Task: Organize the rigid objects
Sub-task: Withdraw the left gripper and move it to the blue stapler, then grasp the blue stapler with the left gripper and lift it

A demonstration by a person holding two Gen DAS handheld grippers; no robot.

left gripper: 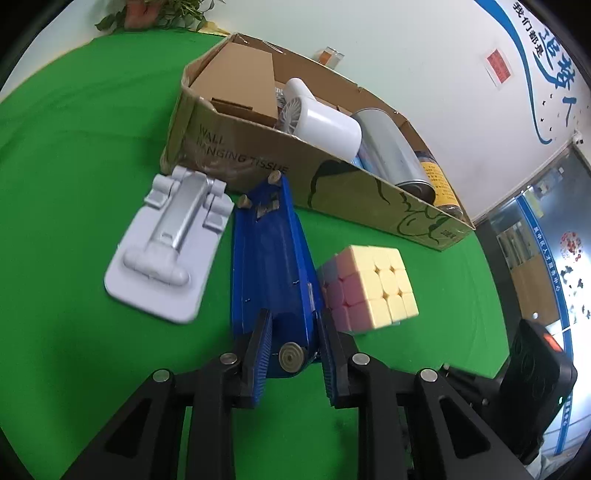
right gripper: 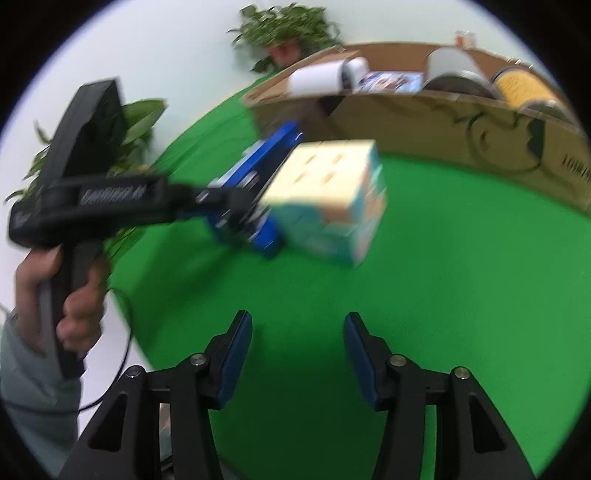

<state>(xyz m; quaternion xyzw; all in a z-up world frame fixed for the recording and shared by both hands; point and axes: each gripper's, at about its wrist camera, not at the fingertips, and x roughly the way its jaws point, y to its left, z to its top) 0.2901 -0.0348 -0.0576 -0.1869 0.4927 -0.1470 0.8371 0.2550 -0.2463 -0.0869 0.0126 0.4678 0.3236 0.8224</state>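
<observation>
Nearest in the left wrist view, the left gripper (left gripper: pixel 293 354) has its blue ribbed pads pressed on the near end of a long blue tool (left gripper: pixel 267 258), the jaws drawn in narrow around it. The tool lies on the green cloth (left gripper: pixel 74 184) and runs away from the gripper toward the far side. Just left of it lies a pale lilac folding stand (left gripper: pixel 166 251), flat on the cloth. Just right of the tool, touching or almost touching its edge, sits a pastel puzzle cube (left gripper: pixel 369 288). Beyond them stands an open cardboard box (left gripper: pixel 369 199), its near wall close to the tool's far tip; inside are a white handheld fan (left gripper: pixel 321 122), a silver can (left gripper: pixel 395 155) and a yellow-labelled can (left gripper: pixel 439 177).

In the blurred right wrist view, the right gripper (right gripper: pixel 298 354) hangs over bare cloth with its jaws partly apart and nothing between them. The cube lies farther ahead, well clear of its fingertips. At the left a hand (right gripper: pixel 59 295) grips the handle of the left gripper. Potted plants (right gripper: pixel 284 29) stand at the far edge.
</observation>
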